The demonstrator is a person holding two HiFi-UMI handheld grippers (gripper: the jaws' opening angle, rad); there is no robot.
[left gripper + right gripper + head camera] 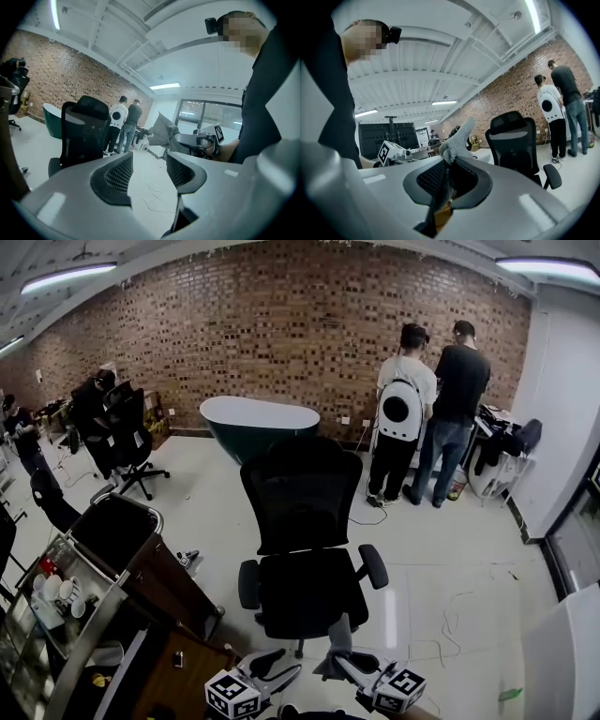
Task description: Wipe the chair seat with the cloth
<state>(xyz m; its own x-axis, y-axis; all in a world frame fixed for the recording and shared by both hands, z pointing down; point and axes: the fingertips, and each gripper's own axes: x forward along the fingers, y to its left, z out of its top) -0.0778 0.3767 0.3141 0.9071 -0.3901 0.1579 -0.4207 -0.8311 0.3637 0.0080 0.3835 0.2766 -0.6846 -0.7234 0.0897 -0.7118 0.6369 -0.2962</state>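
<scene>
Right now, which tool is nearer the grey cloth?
Right. The right tool is clamped on the cloth; the left tool is open beside it, not touching.

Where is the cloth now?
The cloth is clamped in the right gripper, low in the head view, near the front edge of the chair seat.

Bright, even indoor light from ceiling tubes (70, 276) high above and ahead of the left gripper (277, 667) and right gripper (345, 662). Pale glare streak on the floor (389, 615) just beyond the right gripper. Shadows soft; chair (305, 549) ahead near-black, detail lost. Fisheye bowing throughout, corners vignetted. Gripper bodies nearest each lens blurred; cloth (457, 136) at the right jaws fairly sharp
</scene>
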